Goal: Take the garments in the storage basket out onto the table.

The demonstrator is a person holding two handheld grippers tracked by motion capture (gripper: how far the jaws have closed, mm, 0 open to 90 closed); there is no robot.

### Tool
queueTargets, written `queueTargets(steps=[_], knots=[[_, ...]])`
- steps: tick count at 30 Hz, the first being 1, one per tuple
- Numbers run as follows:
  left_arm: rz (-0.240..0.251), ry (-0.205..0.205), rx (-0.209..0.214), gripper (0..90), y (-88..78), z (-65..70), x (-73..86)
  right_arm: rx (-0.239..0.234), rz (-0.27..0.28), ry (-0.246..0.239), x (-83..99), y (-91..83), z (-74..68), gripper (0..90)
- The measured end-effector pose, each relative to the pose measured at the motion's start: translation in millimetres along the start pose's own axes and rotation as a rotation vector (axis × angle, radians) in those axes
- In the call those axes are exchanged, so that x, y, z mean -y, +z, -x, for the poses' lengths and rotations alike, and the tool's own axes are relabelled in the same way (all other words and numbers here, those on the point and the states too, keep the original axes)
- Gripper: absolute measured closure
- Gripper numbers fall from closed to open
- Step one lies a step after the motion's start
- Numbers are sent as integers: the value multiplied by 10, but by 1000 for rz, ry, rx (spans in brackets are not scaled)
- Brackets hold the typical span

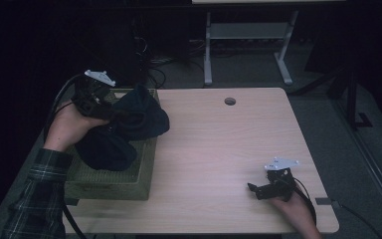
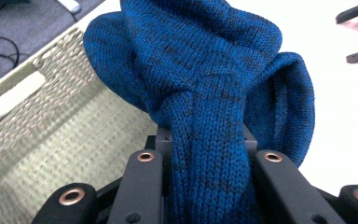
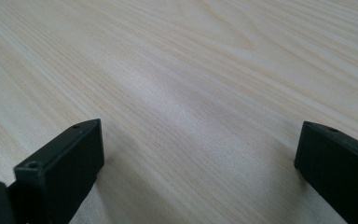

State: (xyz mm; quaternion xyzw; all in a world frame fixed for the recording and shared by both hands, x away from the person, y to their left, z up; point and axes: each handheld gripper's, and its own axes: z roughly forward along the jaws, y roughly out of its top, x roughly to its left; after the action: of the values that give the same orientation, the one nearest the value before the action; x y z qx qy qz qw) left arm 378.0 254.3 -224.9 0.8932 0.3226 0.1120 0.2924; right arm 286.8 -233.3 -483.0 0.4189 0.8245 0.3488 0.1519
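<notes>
A dark blue knitted garment [image 1: 129,124] hangs bunched over a woven olive basket [image 1: 129,186] at the table's left edge. My left gripper [image 1: 110,115] is shut on a fold of it, held above the basket. In the left gripper view the blue knit [image 2: 205,93] runs down between the two black jaws, with the basket's wall [image 2: 37,98] at the left. Near the table's front right, my right gripper [image 1: 253,189] rests open just above the wood. The right gripper view looks past its wide-apart jaws at bare wood [image 3: 191,93] with nothing between them.
The light wooden table [image 1: 219,149] has a round cable hole [image 1: 230,101] near its far edge. Behind it stands a grey desk frame [image 1: 248,35] on a dark floor with cables. A plaid sleeve [image 1: 35,199] comes in at the lower left.
</notes>
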Motion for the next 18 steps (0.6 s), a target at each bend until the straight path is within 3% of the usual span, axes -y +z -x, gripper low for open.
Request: queueTargets(steps=[18], knots=[[11,82,69,720,268,346,-479,0,0,1,0,-1,-1,10]])
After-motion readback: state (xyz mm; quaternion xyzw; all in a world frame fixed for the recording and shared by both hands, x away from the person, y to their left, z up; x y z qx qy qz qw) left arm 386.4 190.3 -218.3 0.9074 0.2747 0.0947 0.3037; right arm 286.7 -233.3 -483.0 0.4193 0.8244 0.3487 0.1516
